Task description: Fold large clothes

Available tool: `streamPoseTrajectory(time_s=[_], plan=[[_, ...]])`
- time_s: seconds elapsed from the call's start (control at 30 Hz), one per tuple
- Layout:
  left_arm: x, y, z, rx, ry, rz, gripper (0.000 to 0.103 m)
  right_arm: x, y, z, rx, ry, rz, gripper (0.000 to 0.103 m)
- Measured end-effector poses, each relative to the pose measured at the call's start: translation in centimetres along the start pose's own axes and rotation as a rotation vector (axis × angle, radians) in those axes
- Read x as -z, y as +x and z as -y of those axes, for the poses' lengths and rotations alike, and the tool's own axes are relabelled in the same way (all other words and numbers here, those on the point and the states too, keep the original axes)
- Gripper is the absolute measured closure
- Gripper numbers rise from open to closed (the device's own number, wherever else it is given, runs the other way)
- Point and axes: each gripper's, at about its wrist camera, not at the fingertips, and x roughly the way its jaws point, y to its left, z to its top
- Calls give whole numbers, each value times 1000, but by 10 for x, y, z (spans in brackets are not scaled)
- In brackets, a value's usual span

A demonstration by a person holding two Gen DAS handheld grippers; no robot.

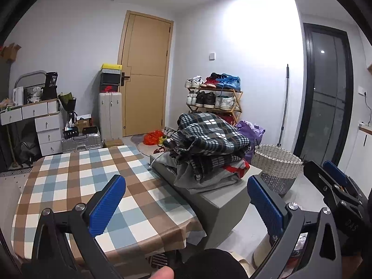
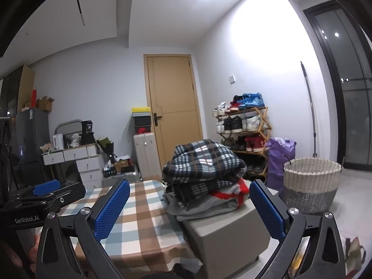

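A pile of clothes (image 1: 209,148) lies on a grey bench (image 1: 223,197) beside the table; a dark plaid garment (image 2: 204,160) is on top, with grey and red pieces under it. The table with a checked cloth (image 1: 88,181) is in front of me, also in the right wrist view (image 2: 139,209). My left gripper (image 1: 186,200) is open and empty, held above the table's near edge, short of the pile. My right gripper (image 2: 189,209) is open and empty, facing the pile. The right gripper also shows at the left wrist view's right edge (image 1: 334,181).
A woven laundry basket (image 2: 311,183) stands on the floor right of the bench. A shoe rack (image 2: 244,125), a purple bag (image 2: 279,160), suitcases (image 1: 109,116) and a white drawer desk (image 1: 44,121) line the far wall by the door (image 1: 146,72).
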Motion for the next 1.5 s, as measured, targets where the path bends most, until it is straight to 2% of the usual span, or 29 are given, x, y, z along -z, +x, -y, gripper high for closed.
streamPoseTrajectory(time_s=[0.5,1.5], plan=[[1,-1,7,18,24,-8,1,-2,-5,-1,5,-6,13,0],[1,2,10,8,53,-26,1,-2,-10,-2,22,-33,31,0]])
